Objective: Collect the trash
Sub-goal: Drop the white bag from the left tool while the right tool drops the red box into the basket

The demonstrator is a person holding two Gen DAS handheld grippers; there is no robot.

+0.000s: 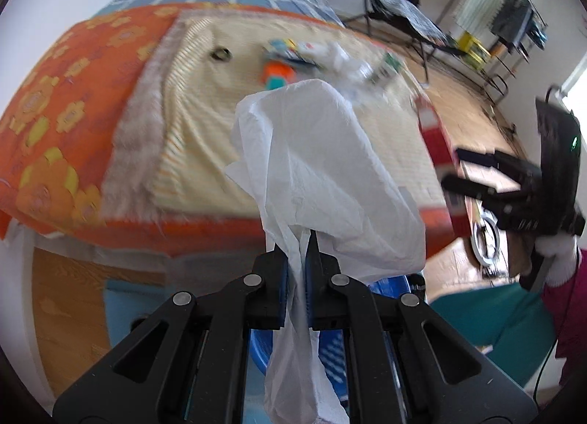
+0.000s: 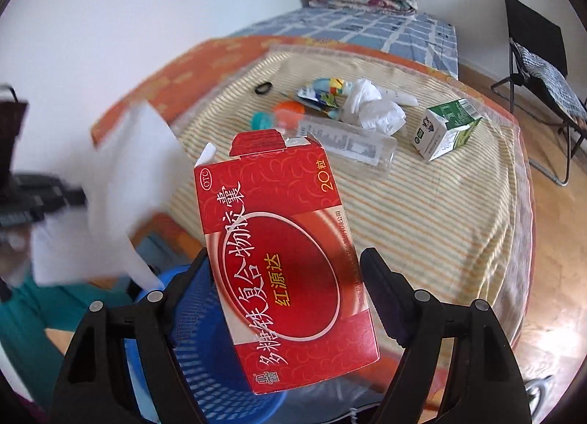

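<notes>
My right claw (image 2: 284, 259) has a shiny red cardboard box (image 2: 284, 259) standing between its wide fingers; I cannot tell if they pinch it. The box says "OTC", "20" and "红源达". My left claw (image 1: 296, 240) is squeezed tight on a soft, crinkly white tissue (image 1: 323, 167). Under both sits a blue plastic basket (image 2: 205, 350) with a mesh wall. Only the right view clearly shows the green-and-white carton (image 2: 445, 128) and clear bottle (image 2: 348, 141) on the striped mat (image 2: 422, 211).
</notes>
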